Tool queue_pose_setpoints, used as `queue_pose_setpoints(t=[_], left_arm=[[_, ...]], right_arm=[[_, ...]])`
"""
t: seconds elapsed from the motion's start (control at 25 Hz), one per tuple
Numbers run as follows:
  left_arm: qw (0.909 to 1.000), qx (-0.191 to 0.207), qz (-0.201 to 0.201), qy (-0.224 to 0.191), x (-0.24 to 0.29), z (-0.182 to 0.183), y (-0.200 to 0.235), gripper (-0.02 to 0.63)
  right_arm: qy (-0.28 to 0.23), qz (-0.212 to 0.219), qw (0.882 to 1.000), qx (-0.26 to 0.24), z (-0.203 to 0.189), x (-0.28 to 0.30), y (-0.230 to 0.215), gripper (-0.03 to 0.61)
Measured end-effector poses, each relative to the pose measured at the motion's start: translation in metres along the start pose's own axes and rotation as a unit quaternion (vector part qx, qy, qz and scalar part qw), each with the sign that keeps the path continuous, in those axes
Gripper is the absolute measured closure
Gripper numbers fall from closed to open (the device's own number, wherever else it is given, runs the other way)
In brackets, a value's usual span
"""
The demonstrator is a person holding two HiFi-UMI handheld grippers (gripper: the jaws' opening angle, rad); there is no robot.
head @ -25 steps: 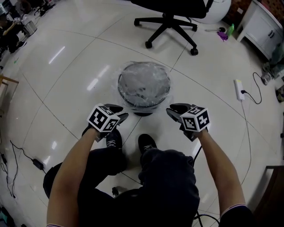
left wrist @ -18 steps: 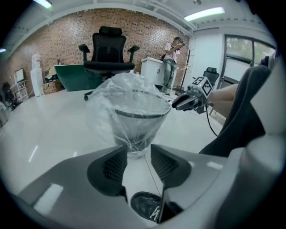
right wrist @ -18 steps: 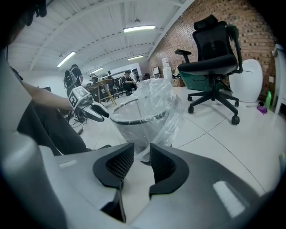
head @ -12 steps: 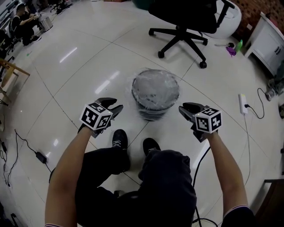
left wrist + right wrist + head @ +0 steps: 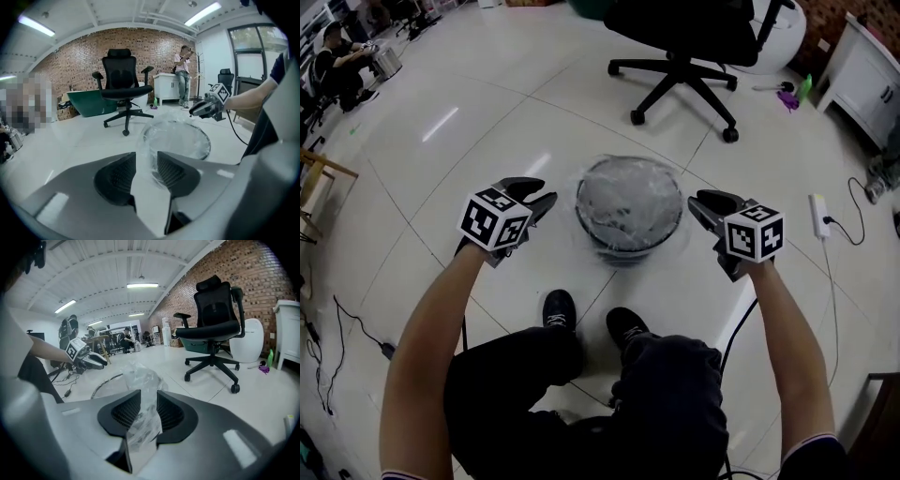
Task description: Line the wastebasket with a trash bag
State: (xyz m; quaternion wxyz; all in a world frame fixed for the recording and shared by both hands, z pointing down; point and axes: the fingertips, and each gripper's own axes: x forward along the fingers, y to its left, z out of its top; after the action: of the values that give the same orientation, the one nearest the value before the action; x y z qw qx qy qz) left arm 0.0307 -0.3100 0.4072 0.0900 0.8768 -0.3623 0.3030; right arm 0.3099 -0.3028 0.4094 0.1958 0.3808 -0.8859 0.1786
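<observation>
Clamping right hand-held gripper [image 5: 148, 401]: crumpled trash bag [image 5: 140, 378] film pressed between narrowly parted jaws.
Left hand-held gripper [image 5: 146, 159]: jaws apart, just been closing; film loose between them.
Wastebasket [image 5: 628, 247]: on floor [image 5: 487, 122], between both.

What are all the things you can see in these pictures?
wastebasket: one, dark, floor centre, ahead of the shoes.
trash bag: one, clear, lining the wastebasket, spilling over its rim.
office chair: one, black, behind the wastebasket.
power strip: one, white, floor at right.
cabinet: one, white, far right.
bystander: one, light top, standing by the cabinet.
shoes: two, black, below the wastebasket.
left gripper: one, grey, left of wastebasket; jaws apart, just closing slightly, bag film between them.
right gripper: one, grey, right of wastebasket; jaws pinching bag film.
</observation>
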Motion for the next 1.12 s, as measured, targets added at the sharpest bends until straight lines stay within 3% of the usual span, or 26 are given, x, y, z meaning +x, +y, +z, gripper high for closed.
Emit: queue_pose_setpoints(t=[0.16,0.36,0.48,0.6,0.72,0.88,0.96,1.12], left_arm=[[0.9994,-0.017,-0.011,-0.030,0.020,0.030,0.021,0.462],[0.9971,-0.048,-0.026,-0.054,0.052,0.044,0.035,0.463],[0.9941,-0.082,-0.048,-0.052,0.069,0.040,0.034,0.463],[0.9936,-0.082,-0.074,-0.023,0.083,0.027,0.027,0.463],[0.9933,-0.078,-0.086,-0.001,0.092,0.018,0.024,0.470],[0.9929,-0.070,-0.096,0.008,0.098,0.015,0.021,0.601],[0.9921,-0.073,-0.102,0.011,0.100,0.012,0.018,0.601],[0.9919,-0.080,-0.098,0.013,0.103,0.007,0.020,0.601]], right_arm=[[-0.011,-0.027,0.999,0.012,0.021,0.002,-0.024,0.474],[0.000,-0.040,0.999,0.034,0.020,0.013,-0.050,0.475],[-0.001,-0.014,0.998,0.068,0.019,0.027,-0.056,0.469],[0.015,0.032,0.995,0.090,0.012,0.044,-0.046,0.460],[0.054,0.069,0.993,0.073,0.002,0.062,-0.033,0.459],[0.078,0.090,0.992,0.041,-0.001,0.071,-0.029,0.526],[0.075,0.093,0.992,0.031,0.003,0.071,-0.029,0.575],[0.072,0.092,0.993,0.018,0.012,0.074,-0.036,0.577]])
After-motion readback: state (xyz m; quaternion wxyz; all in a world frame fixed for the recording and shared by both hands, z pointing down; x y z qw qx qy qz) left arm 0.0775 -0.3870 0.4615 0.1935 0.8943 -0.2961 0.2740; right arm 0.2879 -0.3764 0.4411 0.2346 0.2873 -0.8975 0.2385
